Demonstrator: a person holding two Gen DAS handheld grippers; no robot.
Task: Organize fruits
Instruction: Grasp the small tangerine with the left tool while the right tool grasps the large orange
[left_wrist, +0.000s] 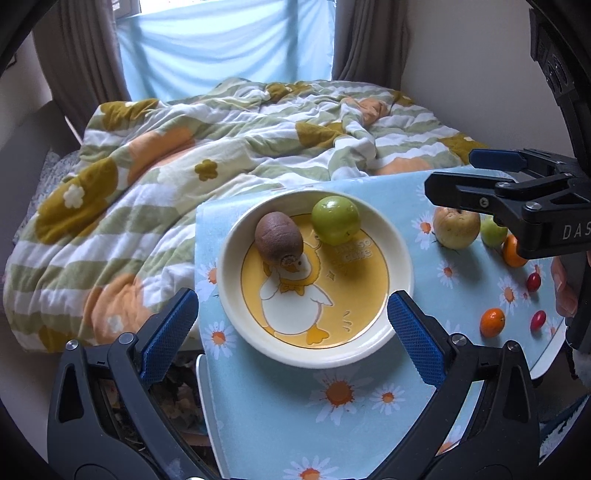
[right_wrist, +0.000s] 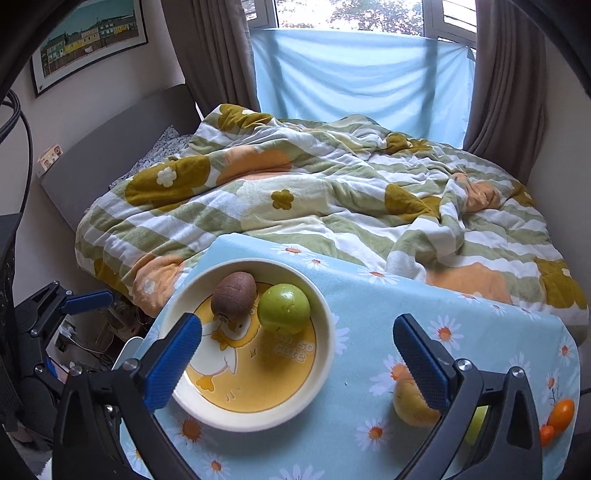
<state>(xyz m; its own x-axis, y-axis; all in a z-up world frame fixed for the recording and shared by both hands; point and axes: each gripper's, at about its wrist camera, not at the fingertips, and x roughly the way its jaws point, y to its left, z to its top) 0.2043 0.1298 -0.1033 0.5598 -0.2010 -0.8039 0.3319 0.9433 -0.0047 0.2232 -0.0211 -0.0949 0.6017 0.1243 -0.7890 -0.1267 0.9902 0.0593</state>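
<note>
Fruit sits in a cream bowl (left_wrist: 400, 236) with a yellow duck picture on its floor, at the centre of the left wrist view: a brown kiwi (left_wrist: 279, 236) leans against the far left wall, and a green apple (left_wrist: 335, 220) rests just beside it on the far right, the two close but apart. Nothing else lies in the bowl. It stands on a blue daisy-print tablecloth (left_wrist: 266, 406).

Outside the bowl, at the right of that frame, a yellowish pear (left_wrist: 456, 227) stands near a small green fruit (left_wrist: 493, 230), with an orange kumquat (left_wrist: 492, 322) and two red berries (left_wrist: 533, 281) lower down, all on the cloth and well apart from the bowl.

Both tools are empty. Left gripper (left_wrist: 293, 319) has its jaws spread wide, straddling the near rim of the bowl. Right gripper (right_wrist: 297, 345) hangs above the bowl's right side, jaws likewise wide, one blue pad (right_wrist: 419, 363) covering part of the pear. A striped floral quilt (right_wrist: 332, 192) fills the upper half.
</note>
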